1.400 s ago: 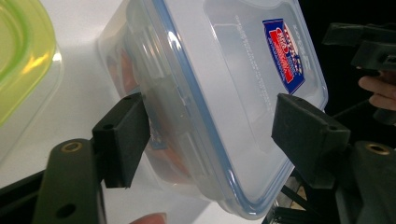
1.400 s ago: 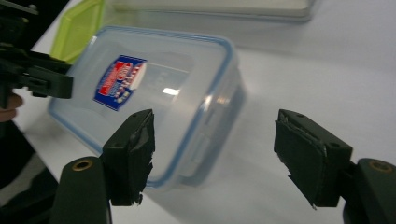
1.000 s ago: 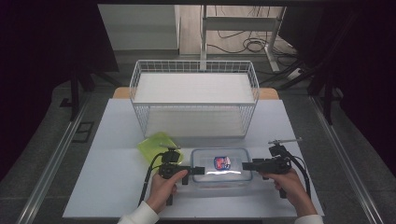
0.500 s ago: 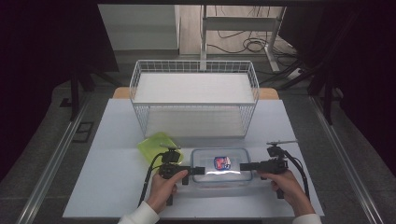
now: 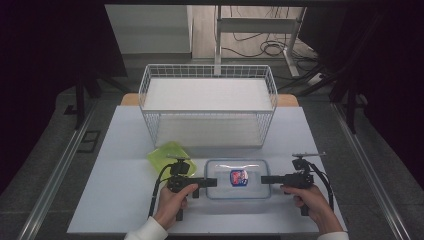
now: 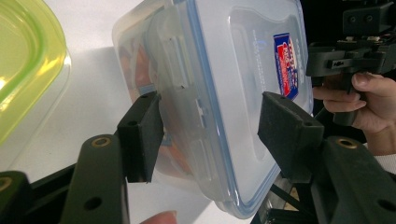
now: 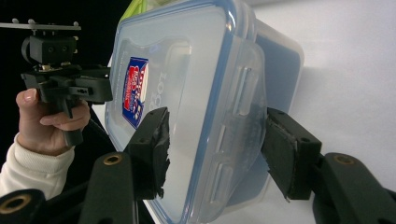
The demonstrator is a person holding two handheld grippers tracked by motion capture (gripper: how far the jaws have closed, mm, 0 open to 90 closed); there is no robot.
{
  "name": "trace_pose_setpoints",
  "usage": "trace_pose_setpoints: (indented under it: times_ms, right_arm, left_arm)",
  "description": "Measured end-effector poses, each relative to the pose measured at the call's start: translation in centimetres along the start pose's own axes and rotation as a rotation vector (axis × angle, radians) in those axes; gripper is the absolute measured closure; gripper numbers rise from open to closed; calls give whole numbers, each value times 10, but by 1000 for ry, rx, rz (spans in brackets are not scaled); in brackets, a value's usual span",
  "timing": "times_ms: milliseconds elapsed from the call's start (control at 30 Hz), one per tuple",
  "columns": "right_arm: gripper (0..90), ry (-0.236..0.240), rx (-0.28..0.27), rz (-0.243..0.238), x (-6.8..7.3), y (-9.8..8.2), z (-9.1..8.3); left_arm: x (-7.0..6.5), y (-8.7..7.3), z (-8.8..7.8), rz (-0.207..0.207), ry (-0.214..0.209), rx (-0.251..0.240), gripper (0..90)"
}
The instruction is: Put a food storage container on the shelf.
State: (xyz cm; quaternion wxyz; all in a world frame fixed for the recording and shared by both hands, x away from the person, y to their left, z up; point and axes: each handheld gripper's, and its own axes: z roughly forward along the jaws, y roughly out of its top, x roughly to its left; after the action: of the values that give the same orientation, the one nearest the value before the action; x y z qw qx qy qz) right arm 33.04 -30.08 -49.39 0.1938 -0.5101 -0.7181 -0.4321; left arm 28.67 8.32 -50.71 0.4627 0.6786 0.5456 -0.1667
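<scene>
Two tongs on this one: left tongs and right tongs have just been closing in from either end of the clear container near me on the table, straddling its latch flaps, not pinching yet. Stiff, smooth plastic, looks light and slippery, so I'd grip the flaps. Farther off: green lid, then wire basket.

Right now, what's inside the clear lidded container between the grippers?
Through the clear container wall, the left gripper view shows something orange, blurred. The frosted lid and its red-blue sticker cover the rest, so I cannot tell what it is.
</scene>
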Motion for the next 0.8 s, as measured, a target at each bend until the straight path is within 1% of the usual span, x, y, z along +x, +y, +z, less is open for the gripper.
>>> trace_pose_setpoints:
  times_ms: [67,167,267,333,367,433,533,567,633,800]
  right_arm:
    - [454,7,-2,3,0,-1,-1]
    - [475,13,-8,-10,1,-1,-2]
    - [480,14,-11,-14,2,-1,-2]
    - [487,12,-13,-17,3,-1,-3]
    - [493,12,-18,-25,5,-1,-4]
    - [495,10,-19,-28,6,-1,-4]
    - [495,9,-26,-37,6,-1,-4]
    - [492,9,-25,-37,6,-1,-4]
    - [490,6,-27,-39,6,-1,-5]
    - [490,1,-30,-38,7,-2,-5]
  left_arm:
    - [0,0,-1,-6,-3,-12,427]
    - [2,-1,-4,-7,-15,-16,451]
    - [1,-2,-5,-1,-16,-20,458]
    - [2,-2,-7,10,-23,-22,471]
    - [2,-2,-8,7,-28,-25,488]
    - [2,-2,-10,10,-33,-30,493]
    - [2,-2,-10,14,-35,-23,499]
    - [2,-2,-11,12,-46,-20,513]
    - [2,-2,-12,11,-50,-21,519]
    - [1,-2,-11,13,-39,-25,519]
